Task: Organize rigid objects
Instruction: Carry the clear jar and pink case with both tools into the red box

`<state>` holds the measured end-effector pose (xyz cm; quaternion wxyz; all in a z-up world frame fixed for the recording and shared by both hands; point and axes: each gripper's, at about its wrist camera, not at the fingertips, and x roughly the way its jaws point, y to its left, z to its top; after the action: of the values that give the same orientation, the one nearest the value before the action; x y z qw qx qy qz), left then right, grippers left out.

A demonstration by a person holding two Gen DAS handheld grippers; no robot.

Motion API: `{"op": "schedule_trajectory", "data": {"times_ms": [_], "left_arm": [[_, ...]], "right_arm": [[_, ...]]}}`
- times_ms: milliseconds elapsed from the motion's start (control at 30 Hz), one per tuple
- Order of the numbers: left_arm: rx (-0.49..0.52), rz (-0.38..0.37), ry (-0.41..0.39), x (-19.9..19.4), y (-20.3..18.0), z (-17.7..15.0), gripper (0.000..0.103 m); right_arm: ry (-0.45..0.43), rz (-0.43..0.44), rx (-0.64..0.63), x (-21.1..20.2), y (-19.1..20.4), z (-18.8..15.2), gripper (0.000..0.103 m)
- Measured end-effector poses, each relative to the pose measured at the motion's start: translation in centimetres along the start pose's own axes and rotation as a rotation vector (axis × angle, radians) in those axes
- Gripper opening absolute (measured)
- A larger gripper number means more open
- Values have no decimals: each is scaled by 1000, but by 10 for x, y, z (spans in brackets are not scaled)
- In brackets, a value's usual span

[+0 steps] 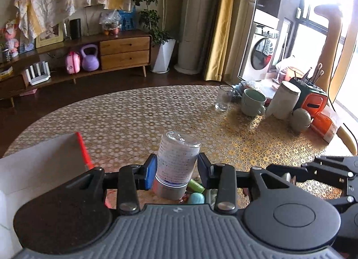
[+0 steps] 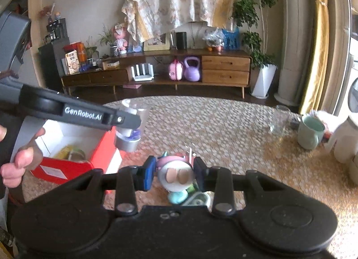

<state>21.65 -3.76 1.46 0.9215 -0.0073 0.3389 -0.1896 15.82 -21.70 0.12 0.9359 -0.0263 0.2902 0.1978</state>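
My left gripper (image 1: 176, 169) is shut on a clear plastic bottle (image 1: 176, 158) with a grey cap, held cap-down above the table. In the right wrist view the same bottle (image 2: 132, 122) hangs in the left gripper (image 2: 127, 122) over the edge of a red box (image 2: 73, 147) with a white inside that holds a few items. My right gripper (image 2: 174, 173) is shut on a small toy figure (image 2: 175, 176) with a white face, pink head and teal feet, lifted off the table. A few small objects (image 1: 197, 192) lie on the table under the grippers.
A round table with a honeycomb-patterned cloth (image 1: 134, 113) carries a clear glass (image 1: 223, 98), a green mug (image 1: 252, 102), a white jar (image 1: 284, 100) and orange items (image 1: 317, 111) at the right. A person's hand (image 2: 20, 158) holds the left gripper.
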Motion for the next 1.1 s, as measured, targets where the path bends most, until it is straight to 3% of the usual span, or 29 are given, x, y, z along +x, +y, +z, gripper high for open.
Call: {"op": "schedule_trajectory", "data": {"times_ms": [733, 1100], "left_arm": [[-90, 175, -24, -85, 126, -19, 38], [-107, 252, 68, -82, 184, -42, 38]], "right_arm": [[-19, 105, -150, 37, 116, 46, 35], [38, 156, -207, 87, 167, 47, 35]]}}
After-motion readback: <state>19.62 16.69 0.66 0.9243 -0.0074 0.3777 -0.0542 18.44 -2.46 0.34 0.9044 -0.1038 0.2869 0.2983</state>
